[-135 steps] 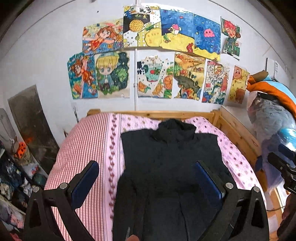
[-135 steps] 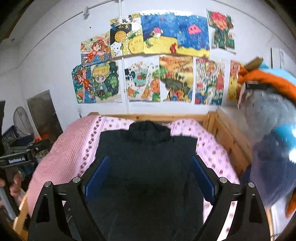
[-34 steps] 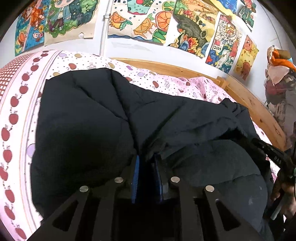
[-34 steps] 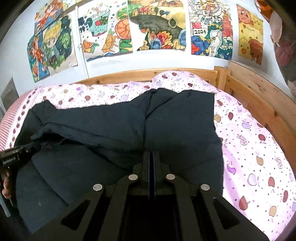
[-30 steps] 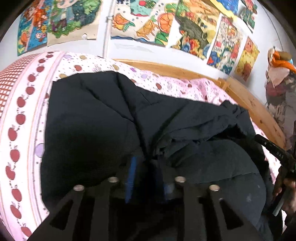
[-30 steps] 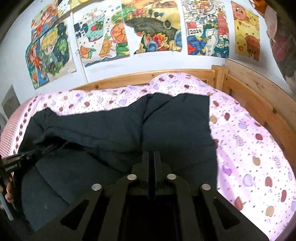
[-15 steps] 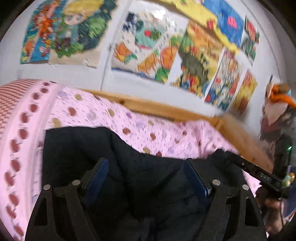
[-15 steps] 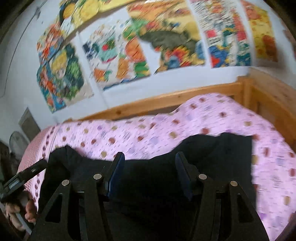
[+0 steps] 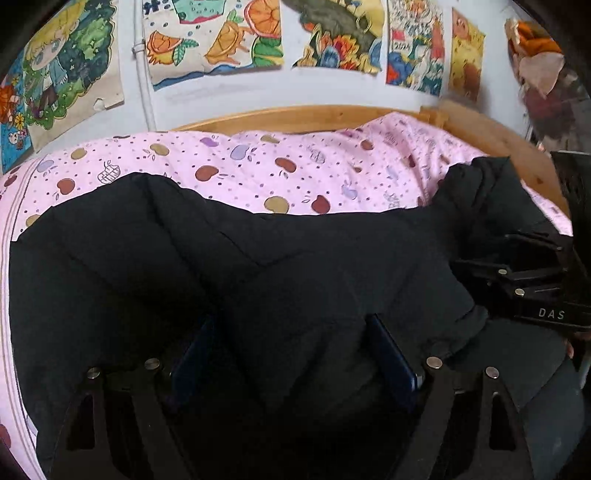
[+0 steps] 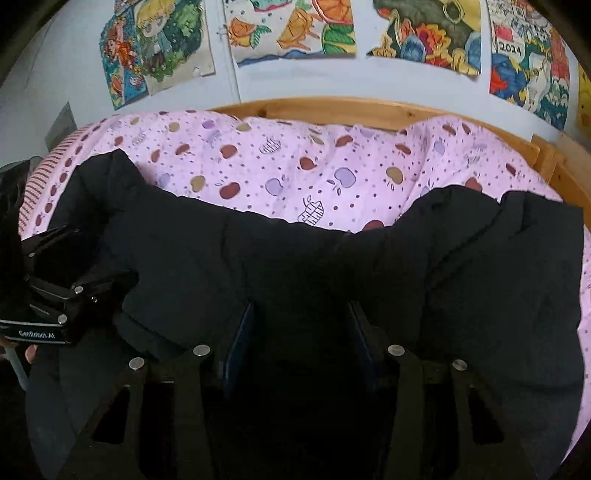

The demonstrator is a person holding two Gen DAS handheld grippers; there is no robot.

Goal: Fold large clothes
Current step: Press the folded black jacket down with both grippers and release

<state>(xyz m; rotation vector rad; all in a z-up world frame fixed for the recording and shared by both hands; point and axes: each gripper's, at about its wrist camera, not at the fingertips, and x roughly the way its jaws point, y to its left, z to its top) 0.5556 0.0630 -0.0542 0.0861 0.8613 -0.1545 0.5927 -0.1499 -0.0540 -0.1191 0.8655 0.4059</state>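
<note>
A black padded jacket (image 9: 258, 266) lies folded across the pink apple-print bedsheet (image 9: 295, 173), its far edge a rumpled ridge. My left gripper (image 9: 291, 347) sits low over the near part of the jacket, its jaws wide and still opening, with fabric bulging between the blue pads (image 9: 391, 354). In the right wrist view the same jacket (image 10: 480, 277) fills the lower half. My right gripper (image 10: 301, 332) stands partly open over it, its jaws closing with jacket fabric between them; I see no pad pressing. Each gripper shows in the other's view, the right one (image 9: 517, 280) and the left one (image 10: 66, 288).
A wooden bed frame (image 9: 295, 110) runs along the far side and right of the mattress. Coloured drawings (image 10: 295, 29) cover the white wall behind. An orange and grey bundle (image 9: 535, 55) hangs at the upper right. A person's fingers (image 10: 31, 354) hold the left gripper.
A second ago both grippers were shut on jacket folds. Both have let go and opened, and have dropped closer to the jacket, which now lies folded on the sheet.
</note>
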